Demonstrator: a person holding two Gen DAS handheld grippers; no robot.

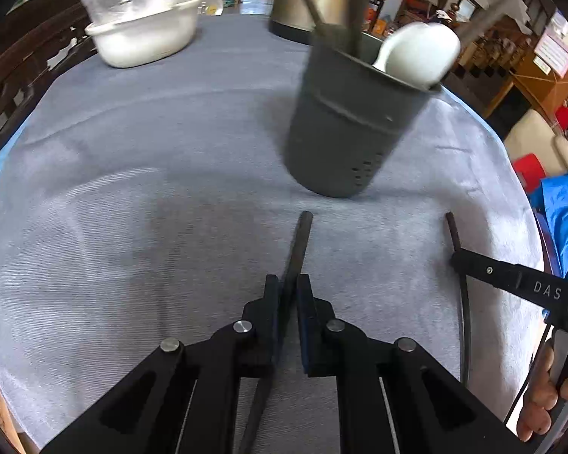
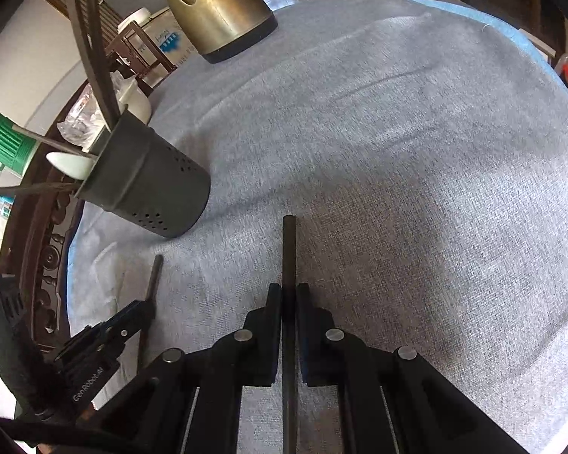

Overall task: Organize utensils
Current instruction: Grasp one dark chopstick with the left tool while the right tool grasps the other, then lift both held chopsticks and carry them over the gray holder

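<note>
I have a dark chopstick clenched in each tong: one (image 1: 297, 249) in the left tong (image 1: 288, 287), the other (image 2: 289, 253) in the right tong (image 2: 289, 291). Both sticks lie low over the grey cloth (image 2: 397, 151). Ahead of the left tong, the holder (image 1: 344, 128) already keeps a white spoon (image 1: 420, 53) and more sticks, so I judge these two remain. A kettle (image 2: 219, 7) stands beyond; cluttered shelves behind.

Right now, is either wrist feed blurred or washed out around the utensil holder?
Left wrist view: utensil holder and white spoon are motion-smeared; the chopstick is sharper. Right wrist view: holder crisp but bent by fisheye; kettle shows mild glare.
</note>
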